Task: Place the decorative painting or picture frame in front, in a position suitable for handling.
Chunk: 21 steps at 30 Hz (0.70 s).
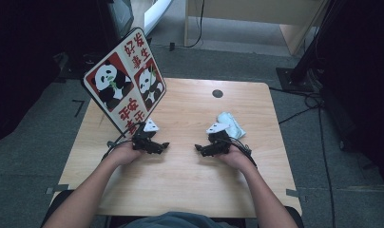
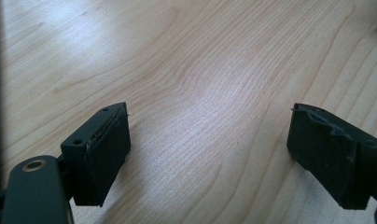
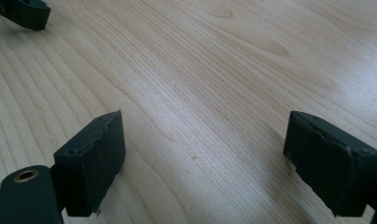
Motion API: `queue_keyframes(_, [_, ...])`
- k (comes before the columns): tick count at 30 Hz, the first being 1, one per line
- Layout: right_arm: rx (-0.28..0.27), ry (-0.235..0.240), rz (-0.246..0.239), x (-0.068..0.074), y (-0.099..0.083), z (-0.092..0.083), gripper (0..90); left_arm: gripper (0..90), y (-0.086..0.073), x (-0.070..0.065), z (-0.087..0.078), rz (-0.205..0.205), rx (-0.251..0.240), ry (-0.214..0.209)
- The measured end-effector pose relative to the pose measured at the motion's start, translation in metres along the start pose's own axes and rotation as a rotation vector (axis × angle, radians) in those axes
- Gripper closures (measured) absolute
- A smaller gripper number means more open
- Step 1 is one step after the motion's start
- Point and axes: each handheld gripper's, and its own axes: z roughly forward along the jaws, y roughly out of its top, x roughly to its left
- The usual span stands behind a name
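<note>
High view: my left gripper [image 1: 158, 146] and right gripper [image 1: 203, 149] rest on the table [image 1: 180, 175], panda sign [image 1: 125, 80] at eleven o'clock, crumpled white cloth [image 1: 232, 125] at one. Left gripper view: jaws wide, bare wood between. Right gripper view: jaws wide, nothing held.

The left gripper [image 1: 165, 144] and the right gripper [image 1: 198, 147] are black, and each one has a pale grey three-cornered plate on top, behind the fingers [image 2: 99, 156]. A thin black cable goes out from the back of each one. The fingers are flat black blocks; their inner pads look rough and uneven at the edges. Behind the finger there is a rounded black link with a brass-coloured ring. The forearms are bare, without sleeves.
</note>
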Motion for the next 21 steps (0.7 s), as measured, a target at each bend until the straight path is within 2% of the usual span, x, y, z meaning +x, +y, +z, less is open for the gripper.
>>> queue_keyframes(21, [0.001, 0.005, -0.006, -0.0006, -0.0001, -0.0001, 12.8, 13.4, -0.0008, -0.0020, -0.0004, -0.018, -0.004, 0.016])
